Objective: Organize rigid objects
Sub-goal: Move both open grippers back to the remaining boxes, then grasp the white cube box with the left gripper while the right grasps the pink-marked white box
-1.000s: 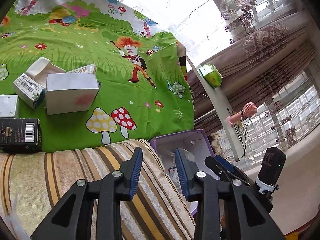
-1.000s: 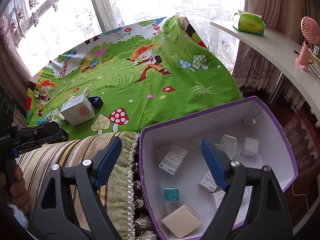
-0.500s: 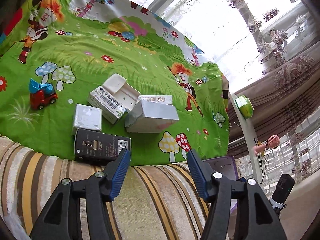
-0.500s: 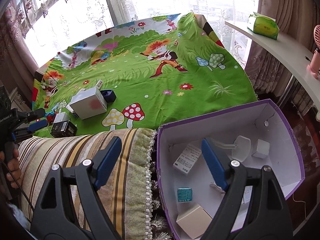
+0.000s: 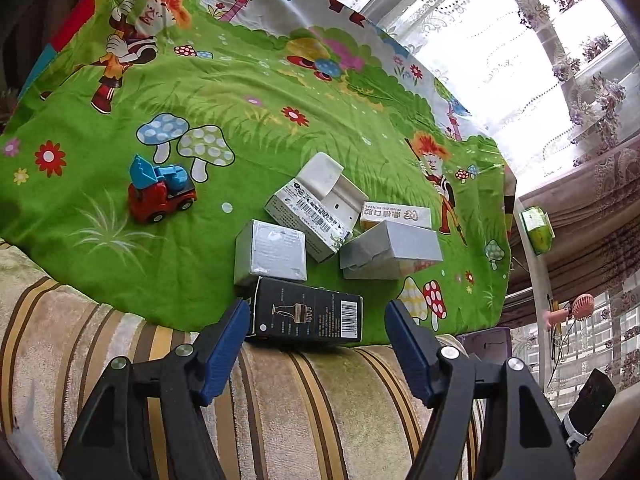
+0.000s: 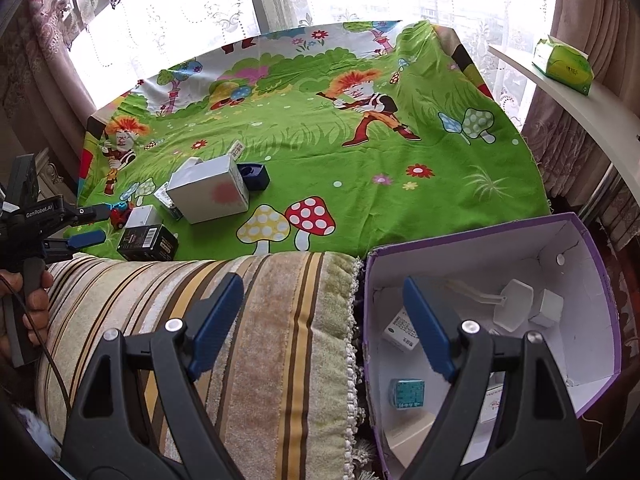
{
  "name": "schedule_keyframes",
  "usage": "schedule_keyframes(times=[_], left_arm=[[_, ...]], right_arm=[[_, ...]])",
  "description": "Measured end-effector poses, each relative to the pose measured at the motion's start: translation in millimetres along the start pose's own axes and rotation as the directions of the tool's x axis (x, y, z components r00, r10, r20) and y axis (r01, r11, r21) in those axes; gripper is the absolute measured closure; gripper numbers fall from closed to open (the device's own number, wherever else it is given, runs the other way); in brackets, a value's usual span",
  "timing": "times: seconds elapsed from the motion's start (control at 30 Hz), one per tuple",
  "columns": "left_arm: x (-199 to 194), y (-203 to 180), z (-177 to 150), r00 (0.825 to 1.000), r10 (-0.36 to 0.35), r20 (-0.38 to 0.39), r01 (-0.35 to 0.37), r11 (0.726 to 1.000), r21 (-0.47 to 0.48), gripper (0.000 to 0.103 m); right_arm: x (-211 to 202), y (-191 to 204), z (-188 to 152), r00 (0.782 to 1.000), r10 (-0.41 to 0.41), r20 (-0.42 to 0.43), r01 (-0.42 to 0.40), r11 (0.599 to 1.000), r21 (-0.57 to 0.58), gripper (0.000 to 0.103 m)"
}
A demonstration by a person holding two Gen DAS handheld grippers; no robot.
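Black box (image 5: 306,314) lay flat at cloth's (image 5: 248,92) near edge, long axis crosswise betw. left gripper's (image 5: 316,330) jaws, just opening, untouched. Right gripper (image 6: 322,310) spread, empty. Purple-rimmed bin (image 6: 600,280) held sm. cartons.

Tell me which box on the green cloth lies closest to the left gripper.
The black box, lying flat at the cloth's near edge, just ahead of the open left gripper. It is the only dark one; the white and grey boxes sit farther back.
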State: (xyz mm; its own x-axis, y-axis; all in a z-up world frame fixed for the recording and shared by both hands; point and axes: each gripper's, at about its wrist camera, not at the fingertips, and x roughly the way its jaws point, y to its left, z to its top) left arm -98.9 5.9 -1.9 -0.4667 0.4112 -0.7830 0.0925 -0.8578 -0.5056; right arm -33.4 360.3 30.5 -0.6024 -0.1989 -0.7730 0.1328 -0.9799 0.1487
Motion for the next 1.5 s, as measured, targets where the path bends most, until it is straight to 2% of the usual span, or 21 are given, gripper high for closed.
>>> schedule_keyframes(times=[0.47, 0.63, 0.83, 1.13, 1.23, 1.3, 1.5], left_arm=[[29, 3, 26, 0.989, 0.137, -0.053, -0.134, 0.990, 0.041, 0.028], [47, -1, 33, 0.979, 0.187, -0.079, -0.181, 0.981, 0.072, 0.028], [63, -5, 37, 0.969, 0.227, -0.098, -0.216, 0.971, 0.105, 0.028], [73, -2, 37, 0.962, 0.250, -0.107, -0.237, 0.964, 0.117, 0.028], [77, -1, 37, 0.960, 0.255, -0.114, -0.241, 0.962, 0.126, 0.037], [80, 2, 36, 0.959, 0.253, -0.126, -0.238, 0.964, 0.120, 0.048], [76, 5, 33, 0.966, 0.236, -0.103, -0.225, 0.969, 0.106, 0.050]], right_arm=[[27, 32, 11, 0.998, 0.020, -0.058, -0.023, 0.998, -0.054, 0.019], [40, 49, 20, 0.997, 0.018, -0.070, -0.024, 0.996, -0.088, 0.014], [56, 69, 34, 0.997, 0.018, -0.077, -0.028, 0.992, -0.124, 0.011], [80, 99, 51, 0.996, 0.026, -0.090, -0.042, 0.983, -0.181, 0.010], [87, 108, 57, 0.996, 0.029, -0.084, -0.045, 0.979, -0.201, 0.010], [91, 114, 61, 0.996, 0.031, -0.084, -0.048, 0.975, -0.217, 0.010], [104, 128, 69, 0.996, 0.041, -0.084, -0.059, 0.970, -0.235, 0.010]])
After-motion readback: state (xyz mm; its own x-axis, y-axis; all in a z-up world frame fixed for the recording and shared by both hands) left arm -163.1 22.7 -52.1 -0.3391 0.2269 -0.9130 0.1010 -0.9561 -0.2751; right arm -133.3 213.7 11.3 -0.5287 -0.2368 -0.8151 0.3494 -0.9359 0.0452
